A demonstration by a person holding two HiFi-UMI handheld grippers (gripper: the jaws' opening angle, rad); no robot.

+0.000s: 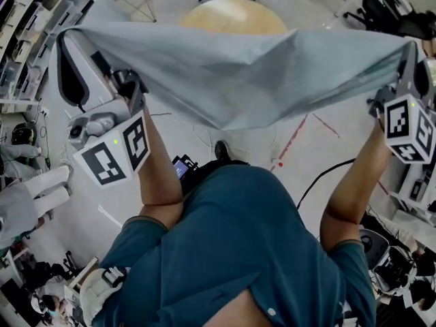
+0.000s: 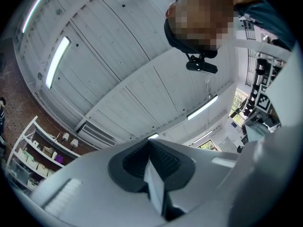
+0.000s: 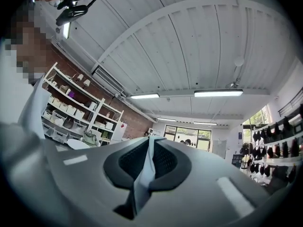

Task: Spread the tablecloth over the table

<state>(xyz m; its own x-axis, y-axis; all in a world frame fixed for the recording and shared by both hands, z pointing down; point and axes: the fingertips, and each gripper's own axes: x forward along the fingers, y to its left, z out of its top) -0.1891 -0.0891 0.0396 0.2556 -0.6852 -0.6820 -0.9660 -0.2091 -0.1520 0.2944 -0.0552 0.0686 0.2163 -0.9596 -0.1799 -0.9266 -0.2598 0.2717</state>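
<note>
A pale grey-blue tablecloth [image 1: 238,73] hangs stretched in the air between my two grippers. It sags in the middle, above a round wooden table [image 1: 235,13] whose far part shows behind it. My left gripper [image 1: 67,36] is shut on the cloth's left corner; in the left gripper view a thin cloth edge [image 2: 155,186] is pinched where the left gripper [image 2: 150,148] closes. My right gripper [image 1: 412,46] is shut on the right corner, and the right gripper view shows a fold of cloth [image 3: 144,174] clamped in the right gripper [image 3: 150,143].
I stand on a light floor [image 1: 306,142] with a black cable and red tape marks. Shelving [image 1: 20,26] lines the left side, chairs and gear [image 1: 381,9] stand at the far right. Both gripper views look up at a white ceiling [image 3: 199,41].
</note>
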